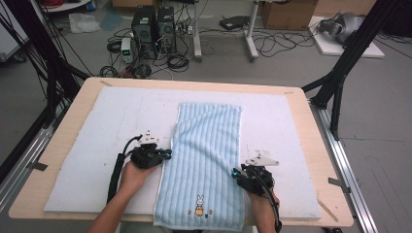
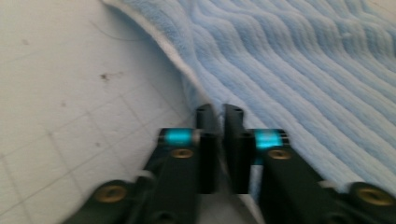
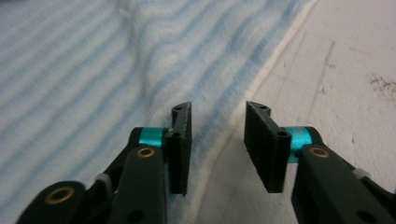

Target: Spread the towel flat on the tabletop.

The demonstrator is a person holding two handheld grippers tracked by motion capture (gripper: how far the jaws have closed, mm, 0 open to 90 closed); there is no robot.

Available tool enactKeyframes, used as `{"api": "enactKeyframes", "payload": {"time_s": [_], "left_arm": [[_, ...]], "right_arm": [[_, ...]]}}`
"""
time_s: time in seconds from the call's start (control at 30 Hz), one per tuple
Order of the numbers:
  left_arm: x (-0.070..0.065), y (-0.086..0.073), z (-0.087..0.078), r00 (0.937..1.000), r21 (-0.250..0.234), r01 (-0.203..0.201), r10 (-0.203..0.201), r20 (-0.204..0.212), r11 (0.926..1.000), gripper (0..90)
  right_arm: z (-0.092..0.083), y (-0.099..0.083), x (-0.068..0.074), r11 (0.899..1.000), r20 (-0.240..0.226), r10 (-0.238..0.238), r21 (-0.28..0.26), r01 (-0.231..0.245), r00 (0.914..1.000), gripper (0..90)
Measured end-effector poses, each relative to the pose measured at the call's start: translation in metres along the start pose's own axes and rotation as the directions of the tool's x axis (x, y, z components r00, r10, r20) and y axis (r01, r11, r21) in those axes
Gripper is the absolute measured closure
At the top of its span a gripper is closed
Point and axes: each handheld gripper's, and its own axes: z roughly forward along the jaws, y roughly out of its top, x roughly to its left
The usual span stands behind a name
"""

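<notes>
Two sets of jaws work the striped light-blue terry towel (image 1: 206, 165): the left gripper (image 2: 219, 116) is clenched on its left hem, while the right gripper (image 3: 217, 114) stands released astride the right hem. Towel lies mid-table, overhanging the near edge. Best pinch the right hem level with the left, so the fold lifts evenly.

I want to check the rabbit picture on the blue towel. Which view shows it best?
The high view: the rabbit picture sits near the blue towel's near edge, between both forearms. The left gripper view shows striped cloth and a white edge; the right gripper view shows stripes and an edge, too.
</notes>
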Motion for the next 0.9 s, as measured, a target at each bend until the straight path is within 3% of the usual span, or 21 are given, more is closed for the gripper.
{"api": "enactKeyframes", "payload": {"time_s": [0.03, 0.07, 0.1, 0.2, 0.37, 0.5, 0.6, 0.63, 0.7, 0.77, 0.9], "left_arm": [[-0.001, -0.001, -0.001, 1.0000, 0.003, 0.002, -0.002, 0.008, 1.0000, 87.8], [-0.001, -0.002, -0.003, 0.9997, 0.011, 0.013, -0.013, 0.022, 0.9999, 87.9], [-0.001, -0.002, -0.005, 0.9991, 0.022, 0.019, -0.019, 0.039, 0.9996, 88.0], [-0.006, -0.009, -0.011, 0.9947, 0.033, 0.028, -0.031, 0.098, 0.9991, 88.3], [-0.015, -0.021, -0.021, 0.9868, 0.018, 0.035, -0.038, 0.157, 0.9992, 88.3], [-0.022, -0.027, -0.027, 0.9826, 0.019, 0.018, -0.021, 0.185, 0.9997, 88.2], [-0.022, -0.028, -0.029, 0.9831, -0.002, 0.028, -0.027, 0.181, 0.9996, 86.8], [-0.021, -0.028, -0.029, 0.9849, -0.015, 0.041, -0.038, 0.169, 0.9991, 82.1], [-0.015, -0.024, -0.029, 0.9886, -0.050, 0.058, -0.050, 0.142, 0.9971, 61.7], [-0.008, -0.019, -0.029, 0.9906, -0.098, 0.066, -0.053, 0.126, 0.9930, 51.5], [0.010, -0.004, -0.027, 0.9937, -0.191, 0.061, -0.042, 0.104, 0.9797, 44.9]], "right_arm": [[-0.001, 0.000, -0.001, 1.000, -0.015, -0.003, 0.002, 0.003, 0.9999, 82.1], [-0.002, -0.001, -0.002, 1.000, -0.047, -0.008, 0.002, 0.008, 0.9989, 86.2], [-0.004, -0.001, -0.001, 1.000, -0.040, -0.020, 0.006, 0.020, 0.9990, 87.2], [-0.010, -0.007, -0.001, 1.000, -0.042, -0.027, 0.001, 0.027, 0.9987, 87.4], [-0.025, -0.018, -0.005, 1.000, -0.051, -0.022, -0.007, 0.022, 0.9984, 87.4], [-0.034, -0.026, -0.005, 0.999, -0.036, -0.029, -0.017, 0.028, 0.9989, 87.4], [-0.034, -0.029, -0.005, 1.000, -0.046, -0.022, -0.019, 0.021, 0.9987, 86.1], [-0.034, -0.028, -0.005, 0.999, -0.048, -0.023, -0.038, 0.022, 0.9986, 83.3], [-0.034, -0.024, -0.007, 0.998, -0.040, -0.012, -0.065, 0.010, 0.9991, 71.9], [-0.033, -0.018, -0.011, 0.997, -0.025, -0.001, -0.083, -0.001, 0.9997, 68.4], [-0.028, -0.008, -0.020, 0.995, -0.021, 0.014, -0.100, -0.016, 0.9997, 64.8]]}}
